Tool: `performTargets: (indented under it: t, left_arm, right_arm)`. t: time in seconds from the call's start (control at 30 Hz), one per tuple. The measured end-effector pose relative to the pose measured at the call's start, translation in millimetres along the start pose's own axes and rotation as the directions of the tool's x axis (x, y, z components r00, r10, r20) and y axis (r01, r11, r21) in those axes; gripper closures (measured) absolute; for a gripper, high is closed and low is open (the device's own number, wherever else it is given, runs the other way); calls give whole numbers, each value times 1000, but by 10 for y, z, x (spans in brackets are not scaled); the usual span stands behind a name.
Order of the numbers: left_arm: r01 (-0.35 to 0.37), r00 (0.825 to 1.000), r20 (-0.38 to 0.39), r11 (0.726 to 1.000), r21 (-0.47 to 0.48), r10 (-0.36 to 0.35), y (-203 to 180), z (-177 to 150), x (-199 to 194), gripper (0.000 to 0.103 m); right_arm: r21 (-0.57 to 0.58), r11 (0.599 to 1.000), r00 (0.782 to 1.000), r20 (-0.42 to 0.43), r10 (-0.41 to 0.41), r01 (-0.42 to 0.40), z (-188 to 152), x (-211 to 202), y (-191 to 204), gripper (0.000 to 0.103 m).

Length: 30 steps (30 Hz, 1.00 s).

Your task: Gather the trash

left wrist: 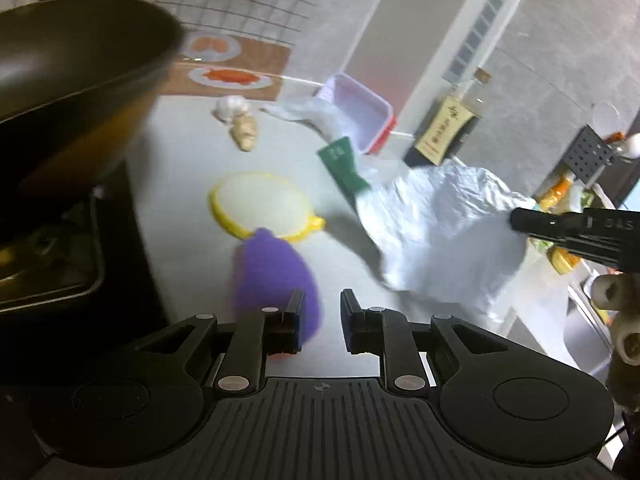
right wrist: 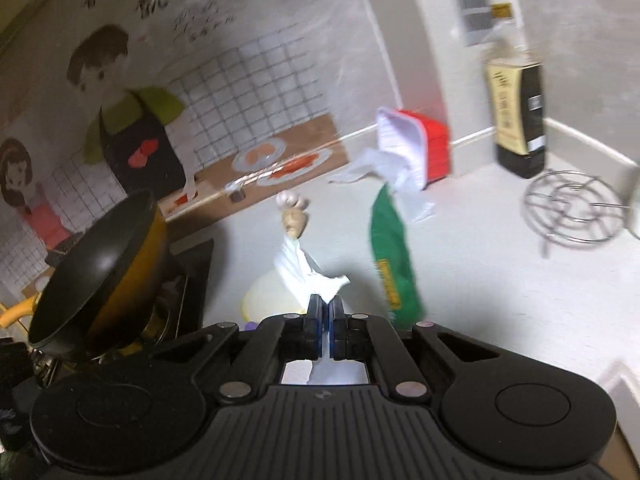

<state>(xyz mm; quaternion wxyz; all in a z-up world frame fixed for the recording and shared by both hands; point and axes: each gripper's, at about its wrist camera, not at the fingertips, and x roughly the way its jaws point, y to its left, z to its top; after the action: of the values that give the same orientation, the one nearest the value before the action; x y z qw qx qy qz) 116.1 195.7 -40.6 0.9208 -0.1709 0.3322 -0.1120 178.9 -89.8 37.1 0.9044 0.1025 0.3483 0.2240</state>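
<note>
In the right wrist view my right gripper (right wrist: 324,312) is shut on a pinch of the white plastic bag (right wrist: 302,268), which rises crumpled from the pads. The left wrist view shows that bag (left wrist: 436,224) hanging wide from the right gripper (left wrist: 516,219) at the right. A green wrapper (left wrist: 345,165) (right wrist: 394,256) lies on the counter beside the bag. Thin white plastic spills from a red tray (left wrist: 362,114) (right wrist: 434,144) at the back. My left gripper (left wrist: 320,320) is open with nothing between its pads; a purple lump (left wrist: 272,280) lies just beyond its left finger.
A dark pan (left wrist: 80,52) (right wrist: 100,264) sits on the stove at the left. Garlic (left wrist: 232,106), ginger (left wrist: 245,132) and a yellow-rimmed strainer (left wrist: 260,204) lie mid-counter. A bottle (right wrist: 516,112) and a wire trivet (right wrist: 576,212) stand at the right, near the wall.
</note>
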Motion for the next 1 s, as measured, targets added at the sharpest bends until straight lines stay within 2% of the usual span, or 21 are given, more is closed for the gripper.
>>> performTargets:
  t: [0.13, 0.27, 0.37, 0.5, 0.53, 0.6, 0.63, 0.67, 0.77, 0.83, 0.93, 1.0]
  left_arm:
    - [-21, 999, -26, 999, 35, 22, -141, -17, 93, 82]
    - [-52, 998, -26, 998, 43, 53, -181, -47, 106, 82]
    - [-85, 996, -14, 995, 50, 86, -162, -22, 80, 82]
    - [-128, 992, -8, 991, 31, 129, -75, 12, 68, 82]
    - [-137, 990, -11, 990, 24, 138, -53, 15, 78, 82]
    - [-147, 989, -19, 989, 16, 147, -23, 13, 101, 82]
    - [-147, 989, -24, 989, 15, 148, -14, 11, 113, 82]
    - [-148, 989, -29, 989, 16, 148, -14, 14, 125, 82]
    - [-141, 989, -36, 990, 20, 142, -28, 23, 161, 82]
    - [-129, 991, -36, 991, 30, 131, -45, 38, 181, 82]
    - [-112, 992, -45, 992, 55, 115, -85, 59, 213, 82]
    - [-112, 992, -48, 991, 76, 116, -115, 69, 253, 81]
  right_arm:
    - [2, 1000, 1000, 17, -9, 9, -1, -265, -151, 100]
    - [11, 999, 997, -49, -52, 52, -84, 8, -238, 100]
    - [-64, 986, 983, -96, -159, 153, -257, 298, -190, 100]
    - [-149, 982, 978, -153, -140, 117, -463, 485, -96, 98]
    - [-171, 978, 978, -151, -142, 116, -486, 501, -71, 94]
    - [-203, 971, 980, -124, -156, 129, -484, 483, -36, 73]
    - [-217, 965, 981, -95, -168, 144, -467, 458, -26, 52]
    - [-237, 956, 980, -49, -190, 174, -452, 426, -15, 37]
    - [-317, 902, 956, 79, -283, 293, -428, 441, 30, 32]
    - [-354, 878, 945, 81, -316, 323, -393, 591, -4, 32]
    - [-283, 918, 956, -17, -293, 276, -333, 855, -184, 32]
    - [-217, 942, 957, -77, -278, 256, -339, 981, -270, 39]
